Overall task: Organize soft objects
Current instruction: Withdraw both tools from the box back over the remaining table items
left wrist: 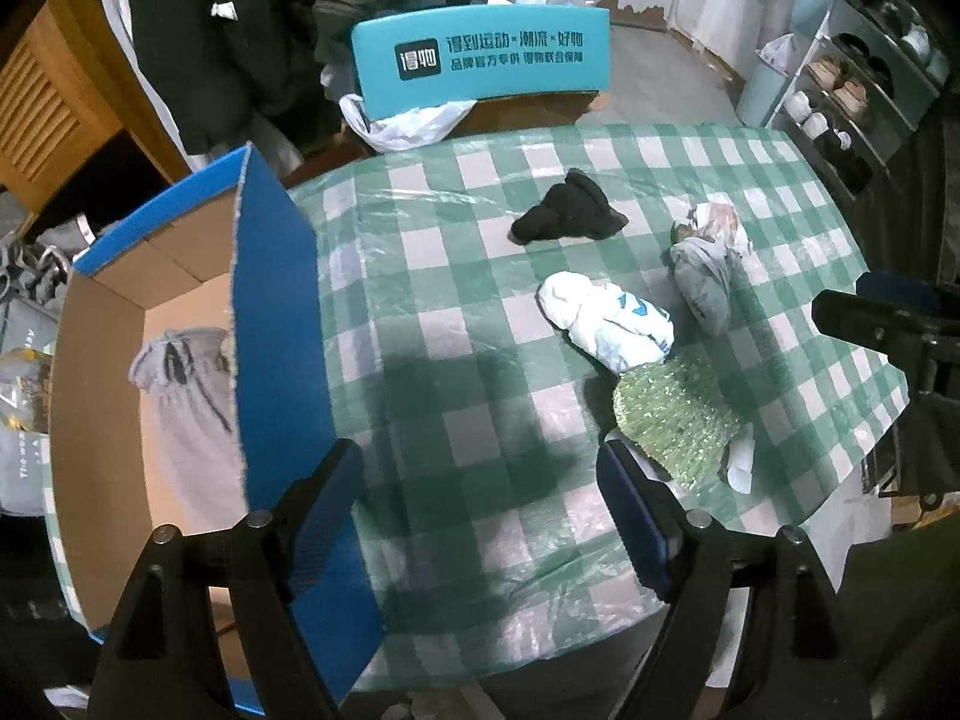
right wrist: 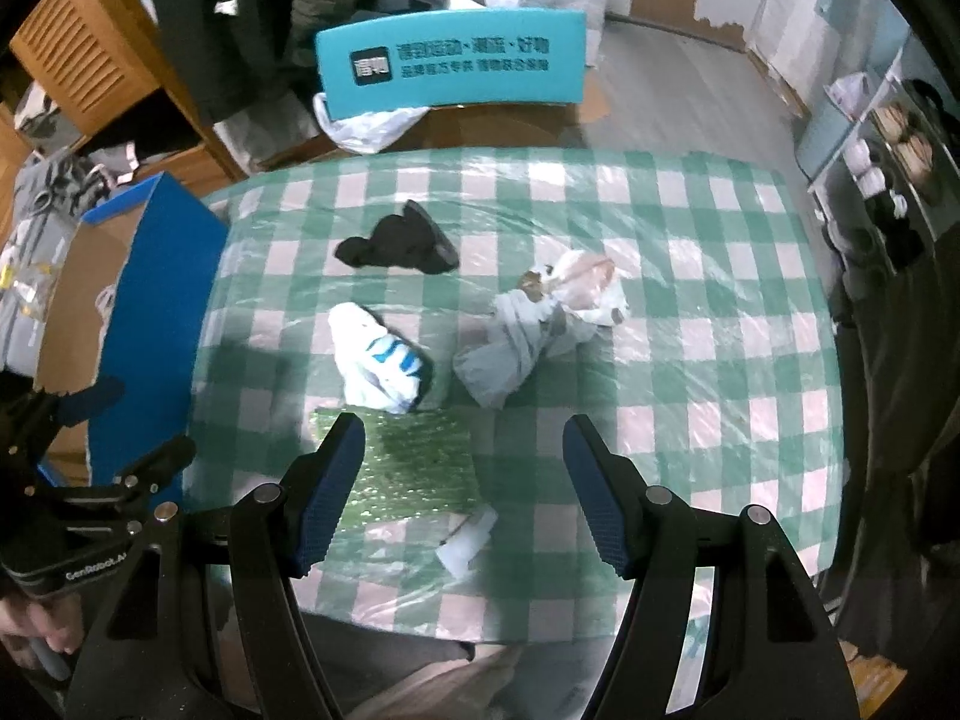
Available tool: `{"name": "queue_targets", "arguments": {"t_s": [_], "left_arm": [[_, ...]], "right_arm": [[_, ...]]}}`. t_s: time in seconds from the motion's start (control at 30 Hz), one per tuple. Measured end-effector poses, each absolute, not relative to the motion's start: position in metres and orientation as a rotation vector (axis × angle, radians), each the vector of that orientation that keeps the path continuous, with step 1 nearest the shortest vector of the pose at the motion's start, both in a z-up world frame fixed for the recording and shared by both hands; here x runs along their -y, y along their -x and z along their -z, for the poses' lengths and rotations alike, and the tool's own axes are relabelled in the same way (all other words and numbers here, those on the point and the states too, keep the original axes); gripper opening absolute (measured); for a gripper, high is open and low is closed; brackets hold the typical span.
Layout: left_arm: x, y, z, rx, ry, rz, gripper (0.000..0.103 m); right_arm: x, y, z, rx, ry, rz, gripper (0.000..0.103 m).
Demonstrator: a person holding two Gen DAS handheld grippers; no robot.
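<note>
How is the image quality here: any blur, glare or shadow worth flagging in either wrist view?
Left wrist view: sharp, a broad dark shadow on the checked tablecloth, glare streaks on its plastic cover. Right wrist view: softer, the white and blue bundle smeared, printed blue board hard to read. Both bend strongly at the edges.

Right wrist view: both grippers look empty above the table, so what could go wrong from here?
The green sequined piece lies partly under the white and blue bundle, so the open right gripper might drag both. A loose white tag beside it could snag or fall off the table edge. The box flap stands upright between the table and the box, possibly blocking a drop-in.
</note>
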State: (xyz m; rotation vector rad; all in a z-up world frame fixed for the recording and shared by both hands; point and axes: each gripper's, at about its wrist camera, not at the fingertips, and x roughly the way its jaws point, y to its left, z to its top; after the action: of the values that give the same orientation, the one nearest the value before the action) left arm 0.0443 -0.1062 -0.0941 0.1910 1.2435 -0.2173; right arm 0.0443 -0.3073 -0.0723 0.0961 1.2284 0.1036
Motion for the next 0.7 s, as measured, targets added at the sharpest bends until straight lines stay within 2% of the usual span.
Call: {"name": "queue_targets", "arguments": {"t_s": [0.7], "left_arm": [[0.128, -0.097, 0.118, -1.303, -0.11, 0.218, 0.082]], "right_arm": [[0.338, -0.099, 0.126, -1.331, -0.231, 0.009, 0.068]]}}
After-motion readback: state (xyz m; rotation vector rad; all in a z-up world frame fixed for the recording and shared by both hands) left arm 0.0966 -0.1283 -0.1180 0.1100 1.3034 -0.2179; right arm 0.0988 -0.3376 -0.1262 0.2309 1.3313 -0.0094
